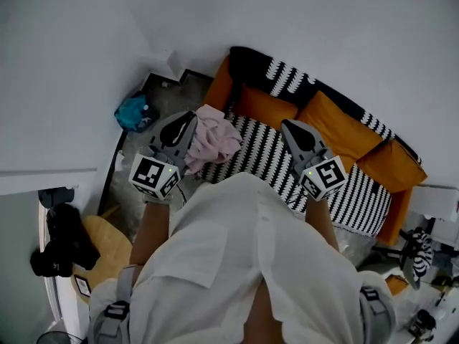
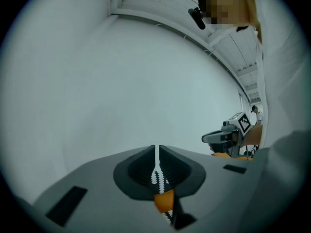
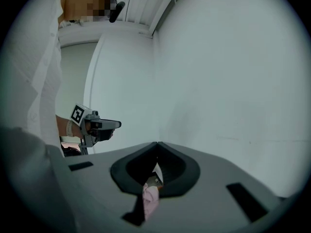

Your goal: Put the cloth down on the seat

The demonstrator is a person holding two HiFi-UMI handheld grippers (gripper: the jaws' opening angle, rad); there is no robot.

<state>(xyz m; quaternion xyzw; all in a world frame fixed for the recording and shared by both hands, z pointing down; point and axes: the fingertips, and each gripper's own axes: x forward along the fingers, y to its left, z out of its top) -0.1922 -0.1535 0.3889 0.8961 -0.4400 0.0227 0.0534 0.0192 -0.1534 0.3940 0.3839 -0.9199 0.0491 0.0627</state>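
Pink cloth [image 1: 217, 140] lies bunched on striped seat [image 1: 267, 155]. Both left hand-held gripper [image 1: 187, 121] and right hand-held gripper [image 1: 291, 127] closed, empty. Likely best: lift away gently, without snagging cloth.

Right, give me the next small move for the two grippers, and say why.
Probably just draw both grippers back and stop. The crumpled pink cloth already lies on the left end of the black-and-white striped seat, near the orange cushions. The left gripper and the right gripper both have jaws together with nothing between them, so nothing seems left to set down.
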